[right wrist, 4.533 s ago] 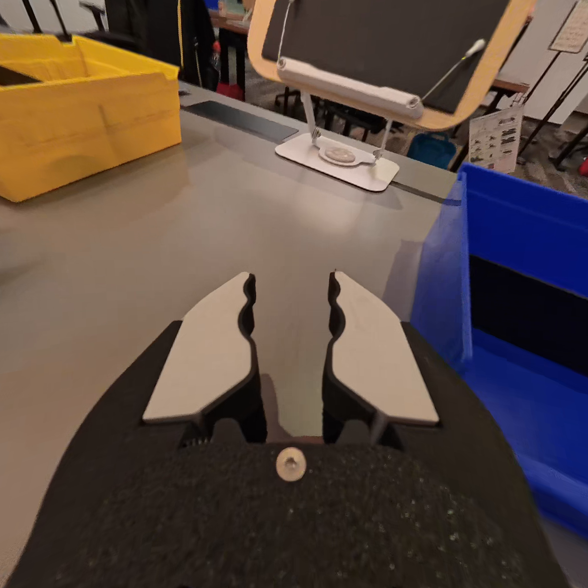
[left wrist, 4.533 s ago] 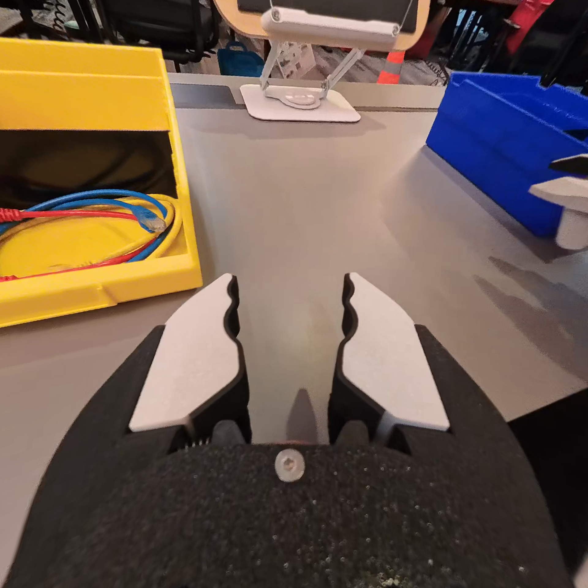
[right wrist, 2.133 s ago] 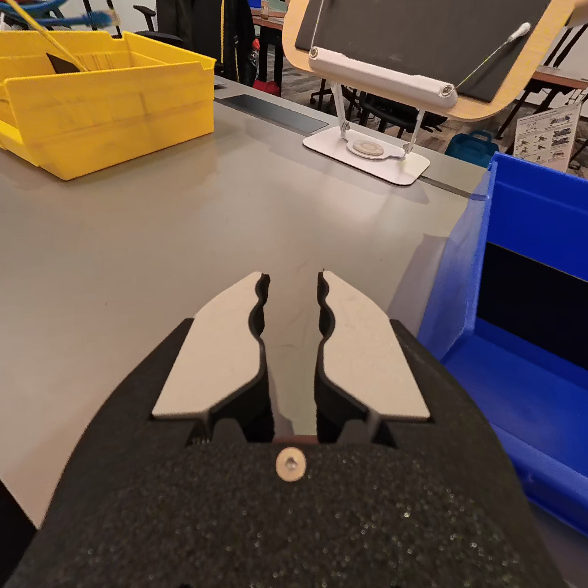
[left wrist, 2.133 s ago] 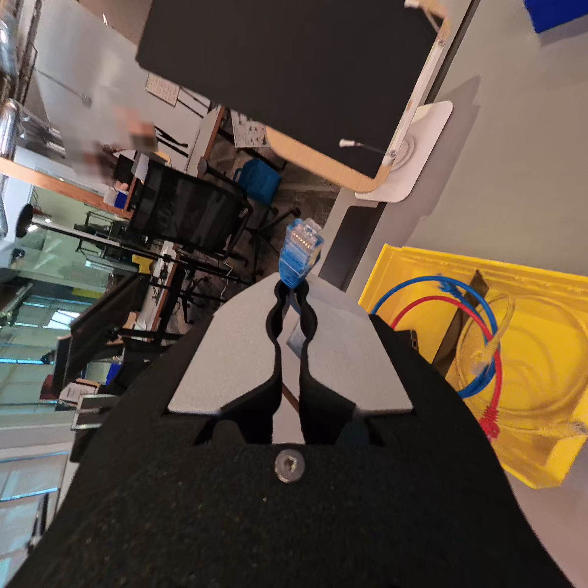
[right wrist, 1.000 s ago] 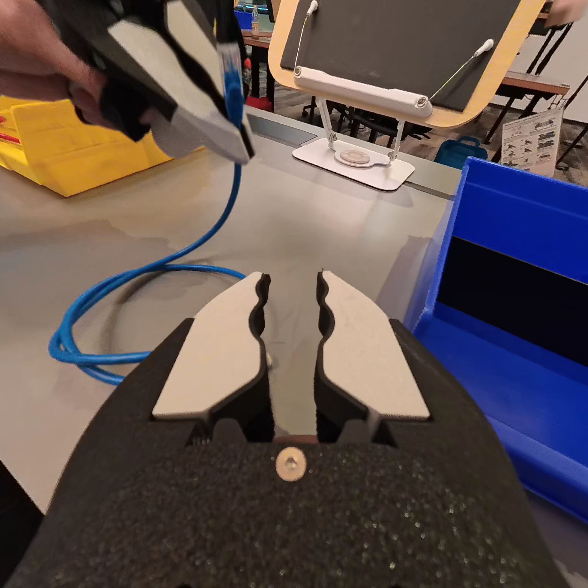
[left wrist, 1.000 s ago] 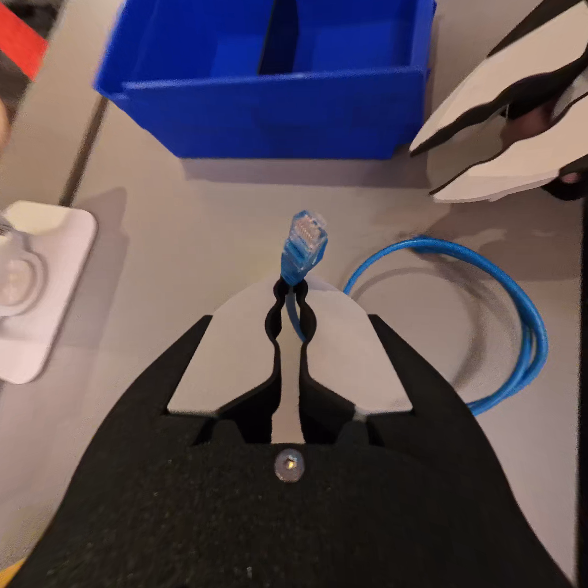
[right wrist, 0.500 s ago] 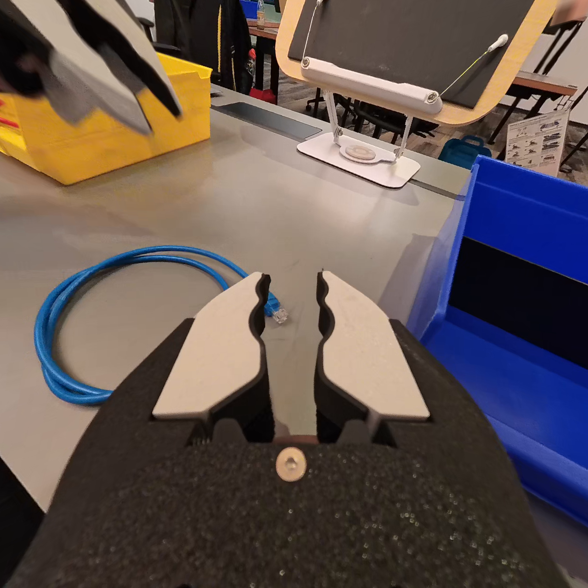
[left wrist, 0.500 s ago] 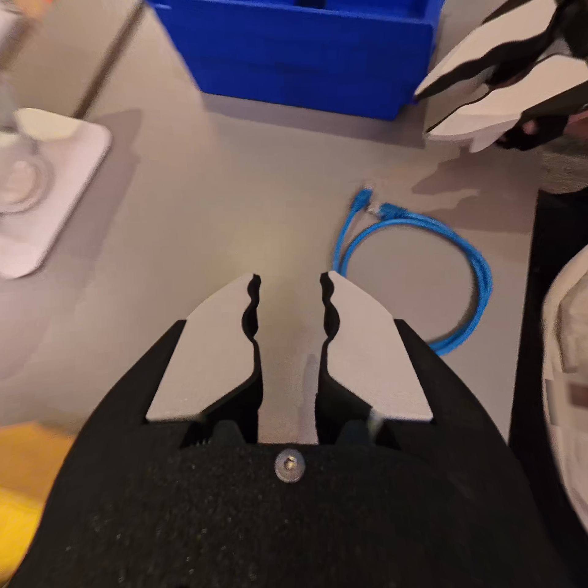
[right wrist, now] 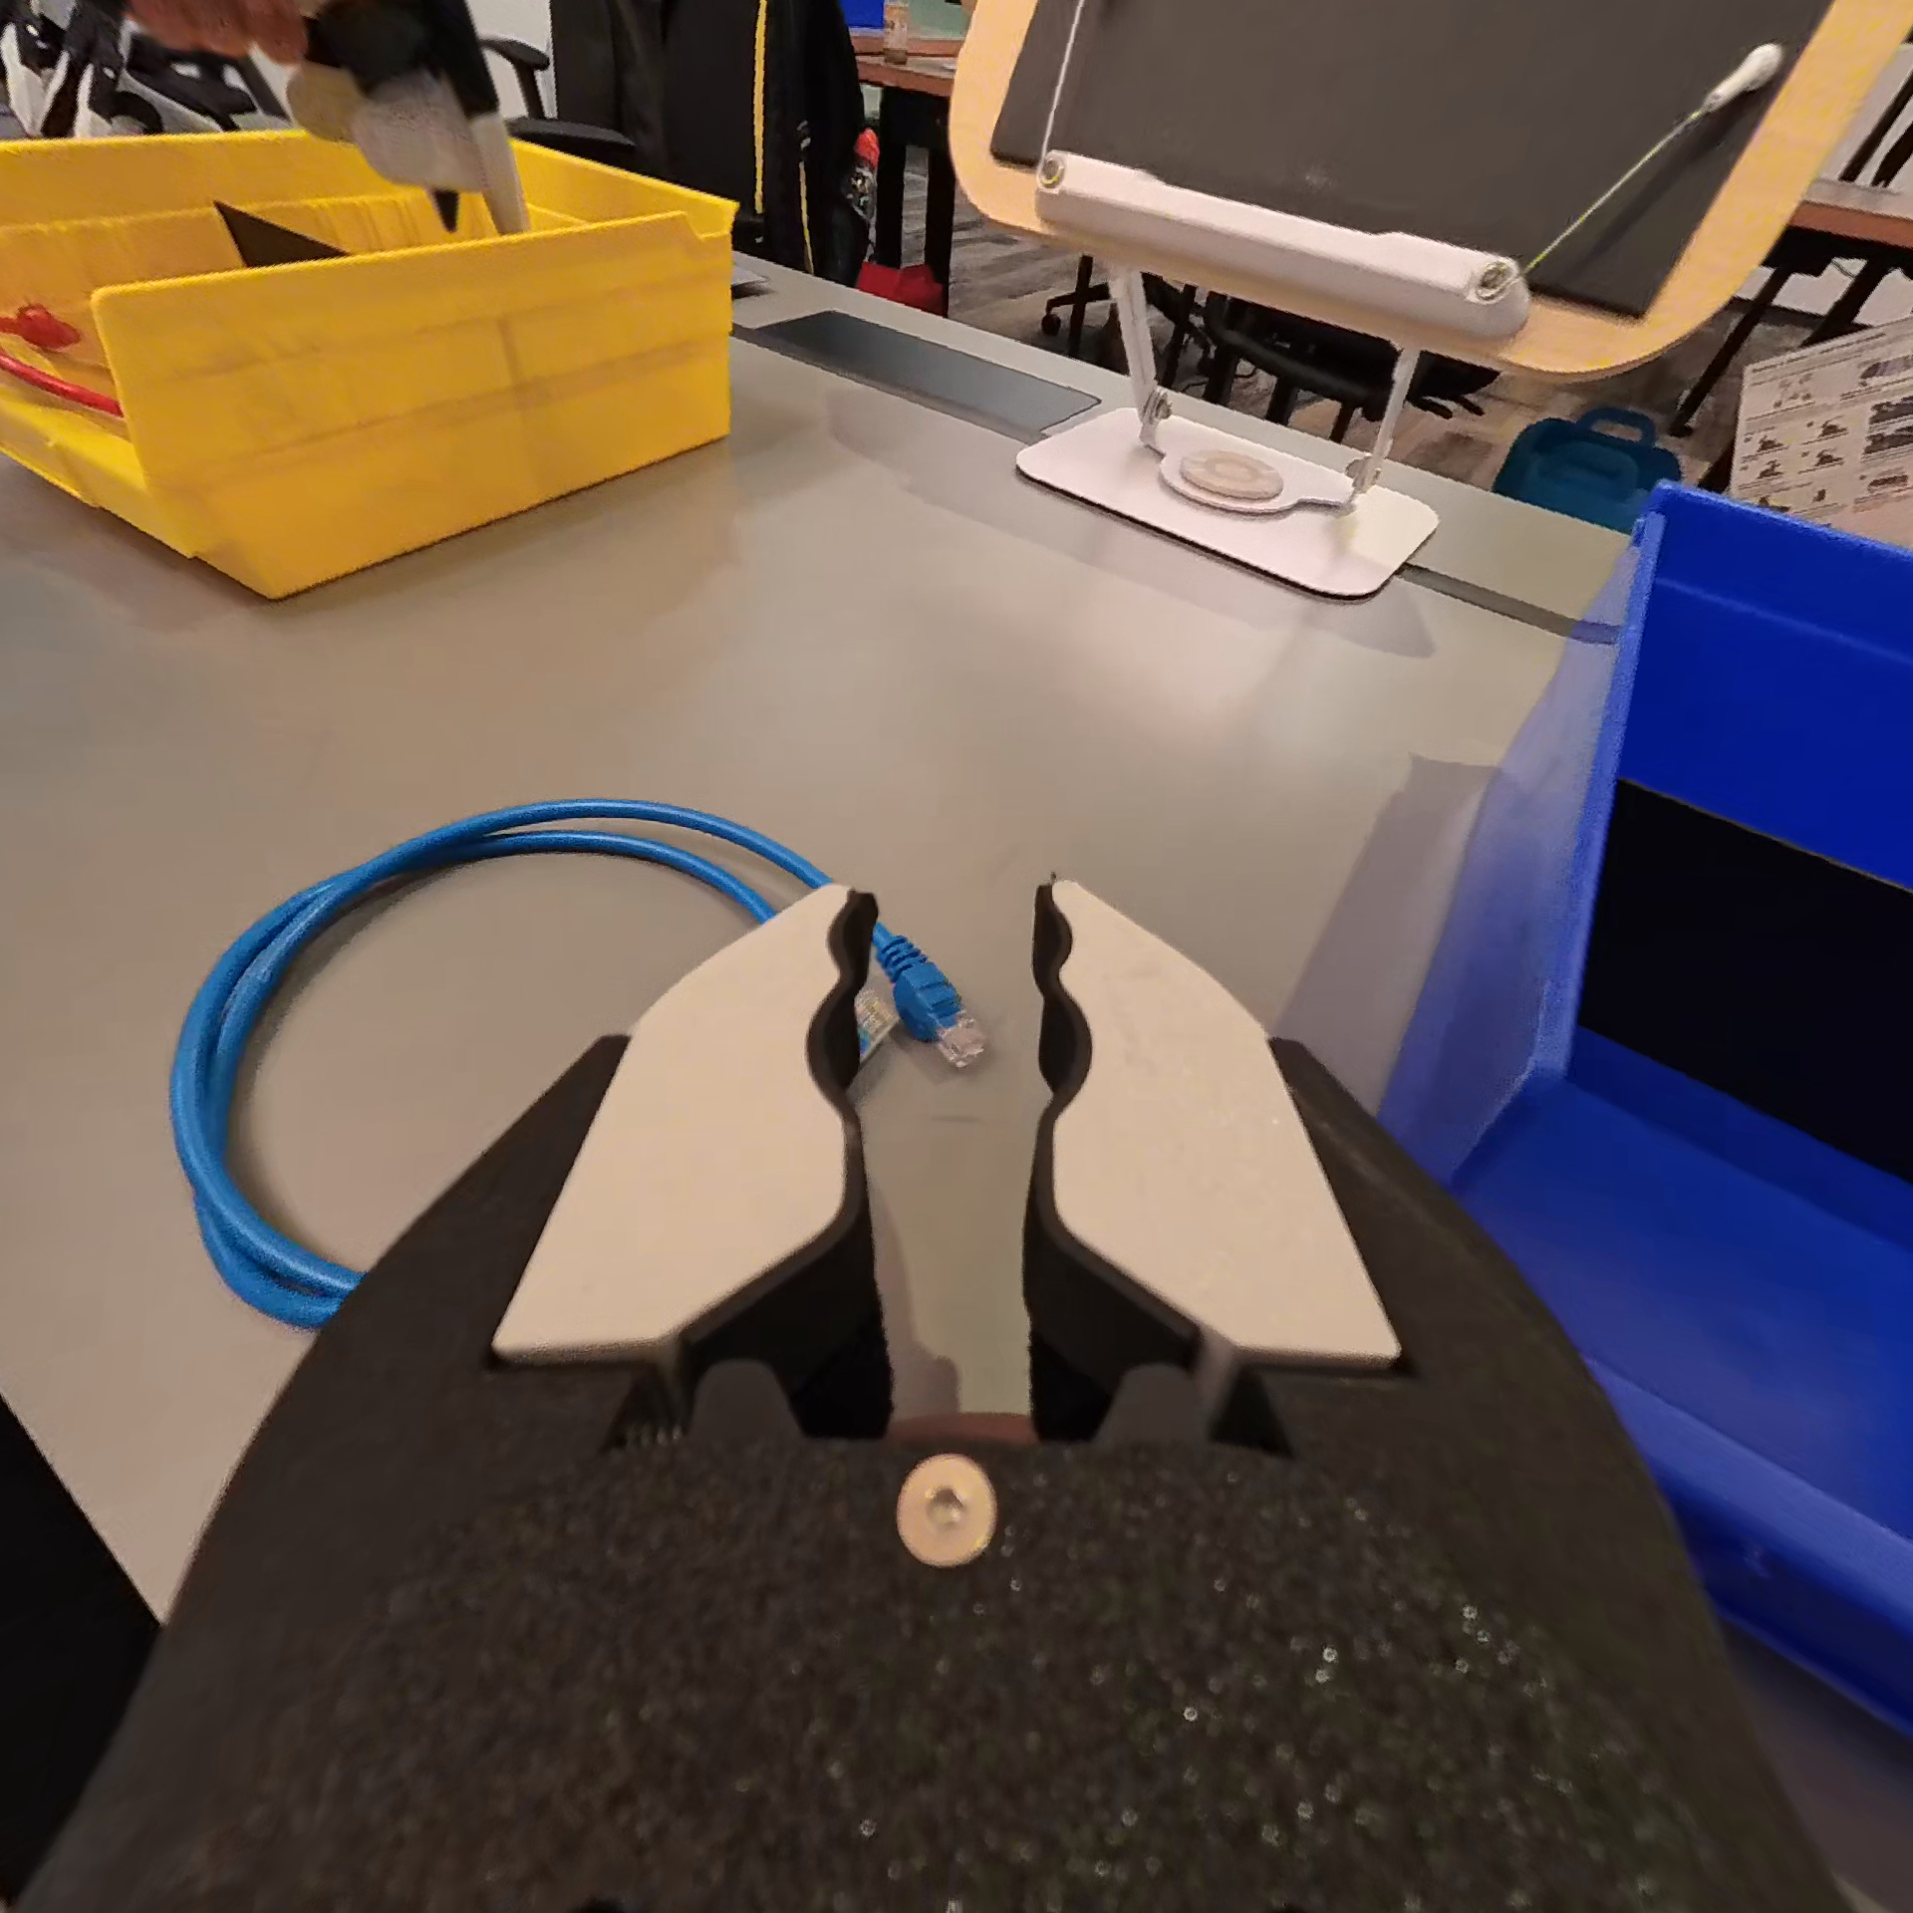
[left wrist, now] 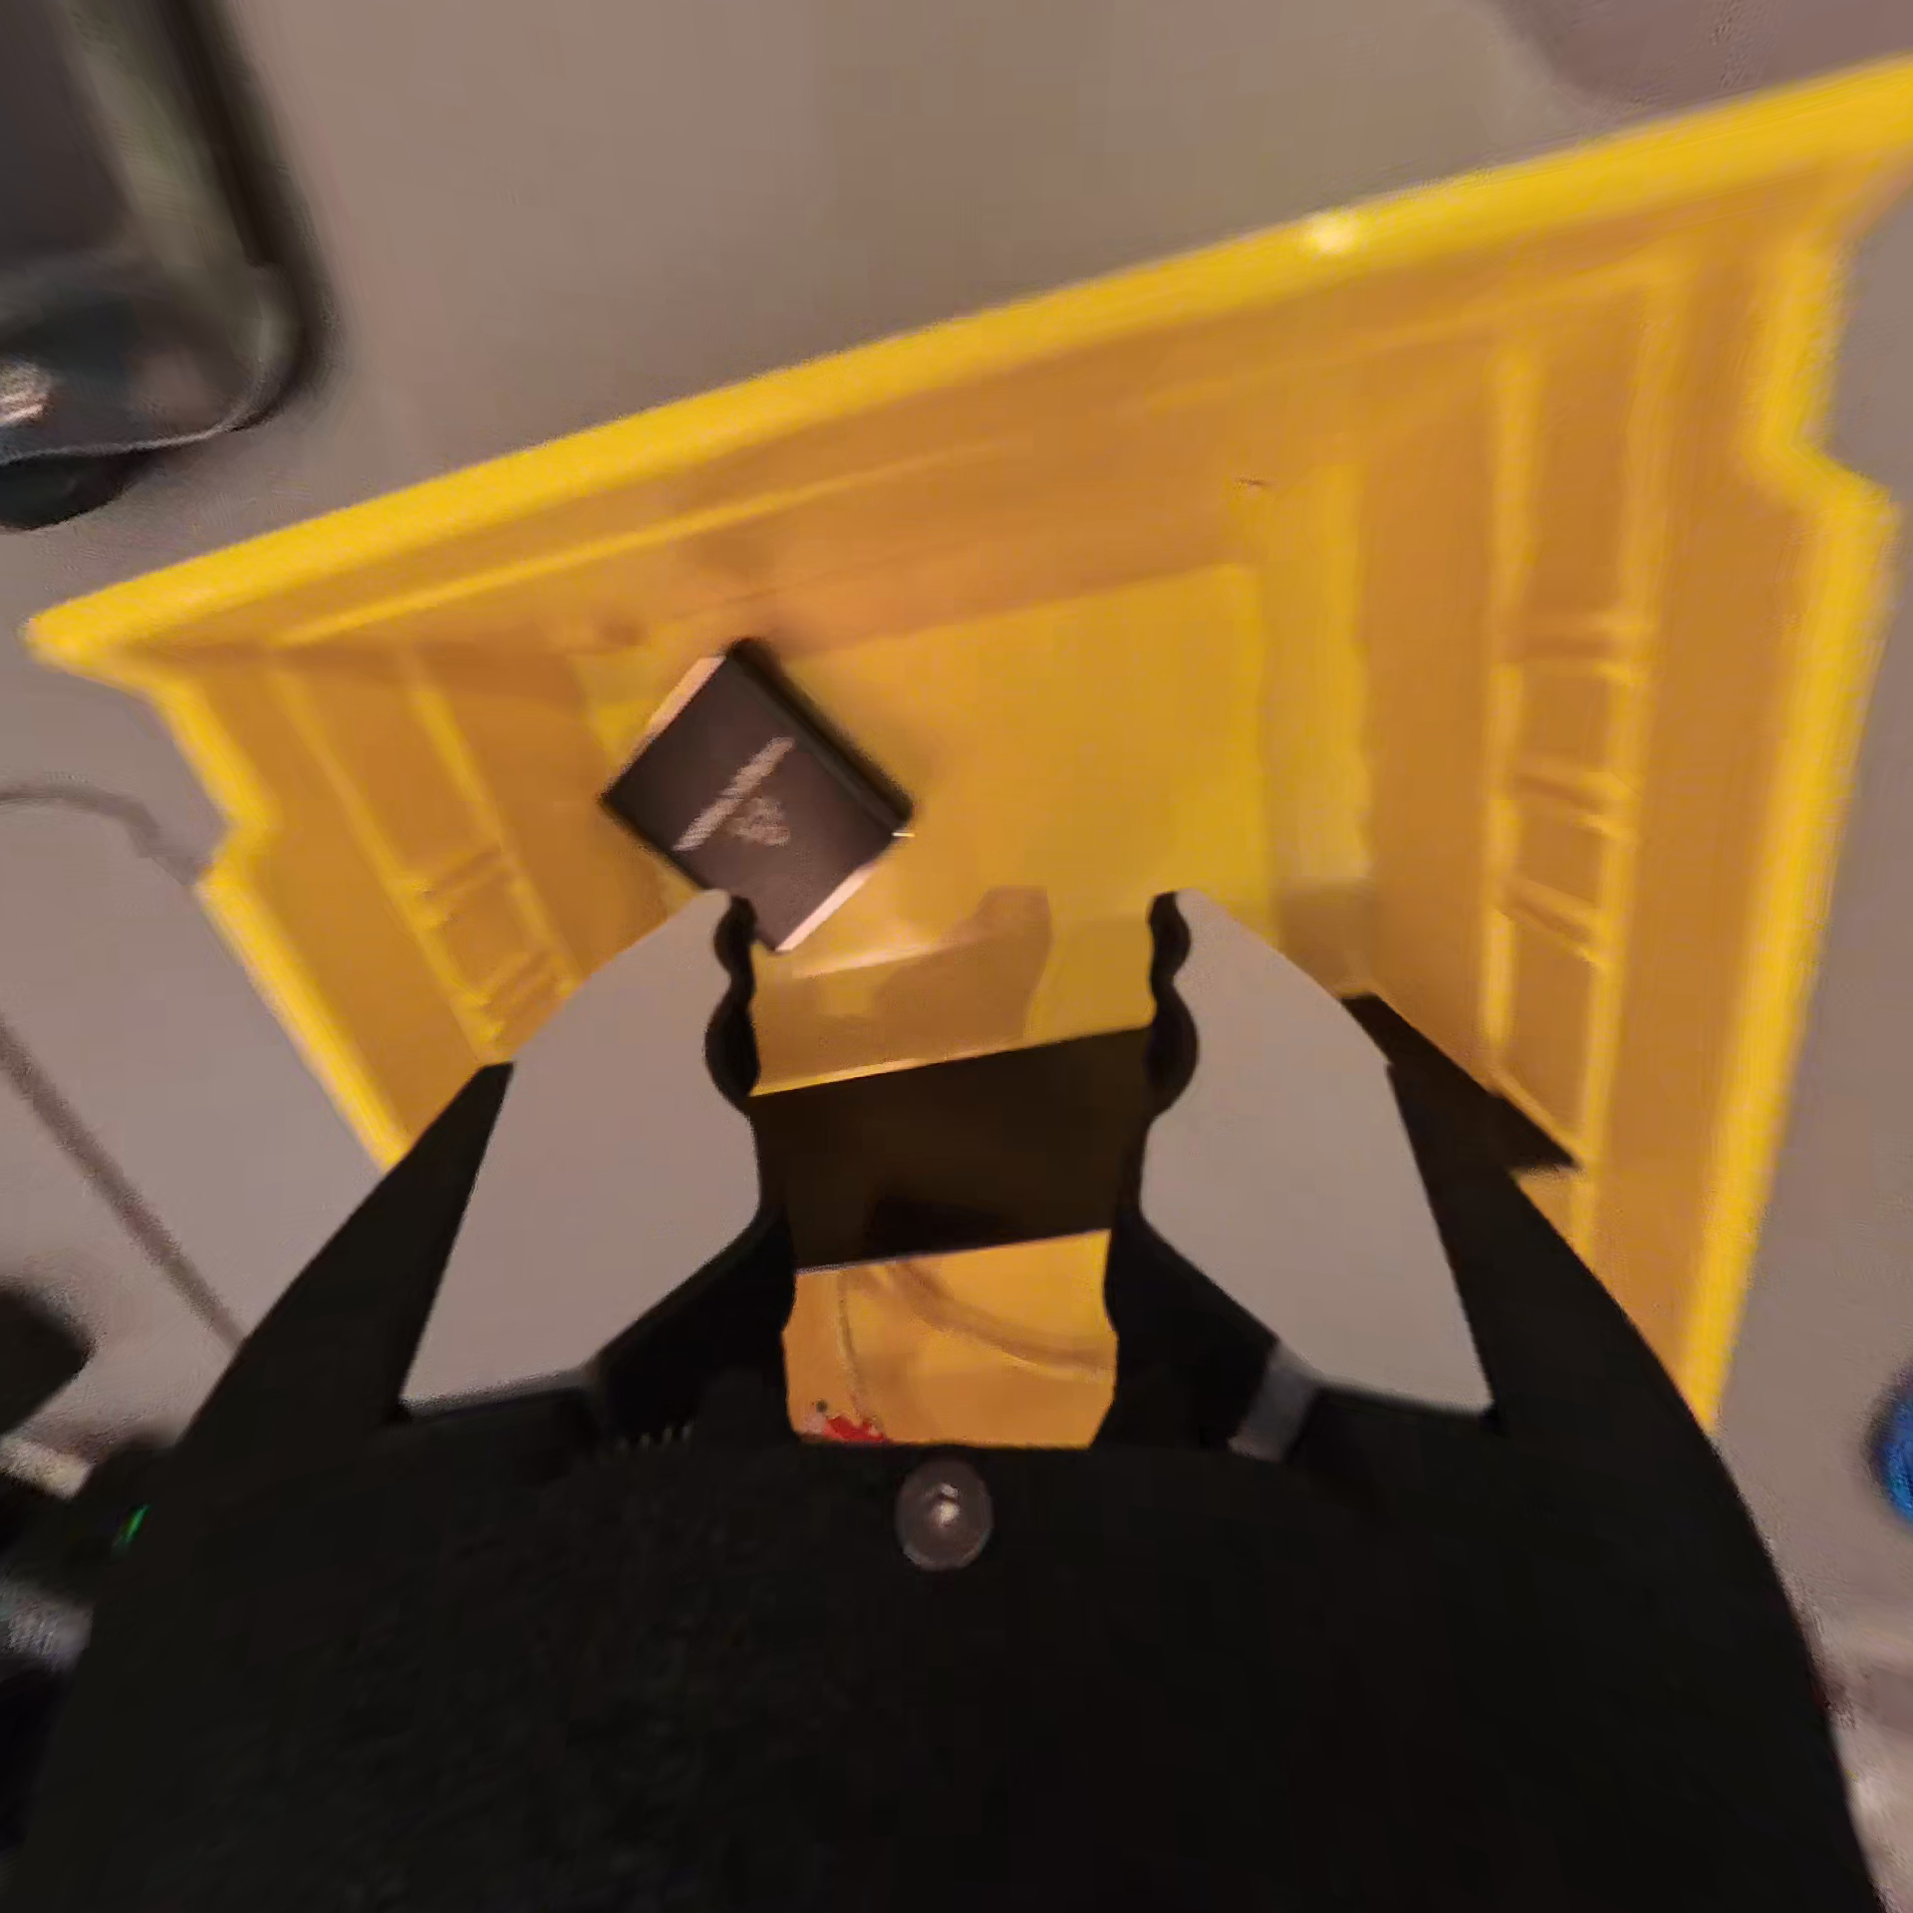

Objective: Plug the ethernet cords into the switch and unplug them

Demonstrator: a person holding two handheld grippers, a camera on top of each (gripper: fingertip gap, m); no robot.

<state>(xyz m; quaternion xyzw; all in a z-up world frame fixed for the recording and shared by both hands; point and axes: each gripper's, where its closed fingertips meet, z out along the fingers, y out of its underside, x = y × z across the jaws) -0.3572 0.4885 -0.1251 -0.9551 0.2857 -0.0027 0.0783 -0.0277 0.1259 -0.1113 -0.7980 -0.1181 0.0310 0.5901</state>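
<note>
**Reaching into the yellow bin for the switch**

The grey table [right wrist: 932, 673] carries everything. On it, seen from my right wrist, the yellow bin [right wrist: 435, 414] sits at ten o'clock and the blue bin [right wrist: 1760, 932] at three o'clock, with a tablet stand [right wrist: 1242, 487] at one o'clock. The blue ethernet cord [right wrist: 342, 932] lies coiled on the table at nine o'clock from my right gripper [right wrist: 947, 901], both its clear-tipped plugs [right wrist: 947, 1020] resting just ahead of the open fingers, near but untouched. My right gripper holds nothing, its jaws apart.

My left gripper [left wrist: 952, 911] points down into the yellow bin [left wrist: 1139, 435], jaws wide apart and empty. Just past my left fingertip, at eleven o'clock, lies a small black box [left wrist: 756, 792], which I take to be the switch; the picture is blurred, so I cannot tell whether the fingertip touches it. A red cord [right wrist: 52, 383] shows in the bin's other compartment.

I judge this as the fetching step: one cord is out, the switch not yet. Next I must shift left, straddle the box across its narrow sides, and close firmly without pushing it against the bin wall.

The box bears pale markings on top, too smeared to read. A printed sheet [right wrist: 1832, 435] stands at two o'clock beyond the table.
</note>
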